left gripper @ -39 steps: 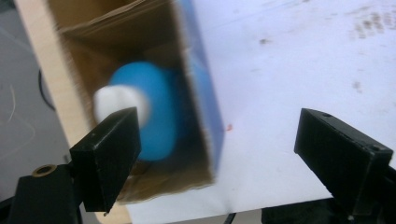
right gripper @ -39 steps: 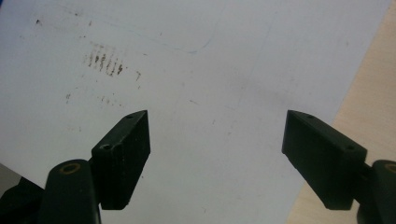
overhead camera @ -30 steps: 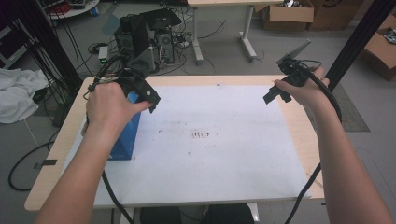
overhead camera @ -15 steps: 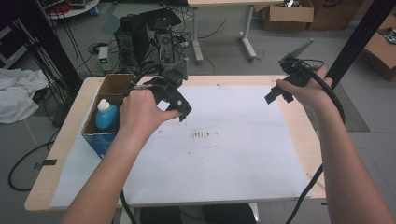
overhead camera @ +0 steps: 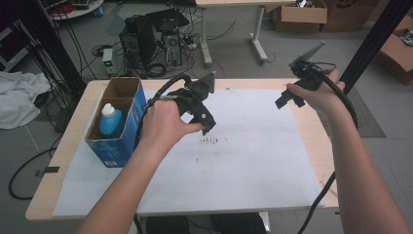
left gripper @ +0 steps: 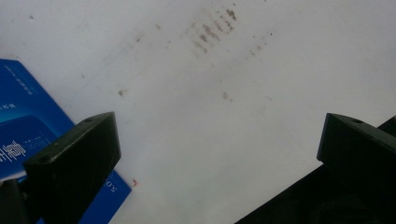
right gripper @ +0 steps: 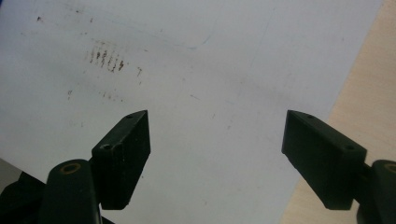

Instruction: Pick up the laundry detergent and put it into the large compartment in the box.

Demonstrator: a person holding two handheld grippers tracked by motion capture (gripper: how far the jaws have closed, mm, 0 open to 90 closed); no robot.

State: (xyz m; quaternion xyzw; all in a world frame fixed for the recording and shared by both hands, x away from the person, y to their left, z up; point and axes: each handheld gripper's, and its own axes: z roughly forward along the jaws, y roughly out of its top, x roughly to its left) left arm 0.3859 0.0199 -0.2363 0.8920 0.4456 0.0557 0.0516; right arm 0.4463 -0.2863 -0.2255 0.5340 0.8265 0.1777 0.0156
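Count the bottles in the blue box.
1: a blue bottle with a white cap stands in the near part of the blue box; the far part looks bare, though its floor is hidden.

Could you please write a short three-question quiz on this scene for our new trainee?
1. True or false: the bottle stands inside the blue box.
2. What lies between the jaws of the left tool? A) the bottle B) nothing C) a cloth
3. Which edge of the table is the box nearest in the high view?

Key:
1. True; it stands in the near compartment.
2. B; the jaws stand wide open over the white sheet.
3. The left edge.
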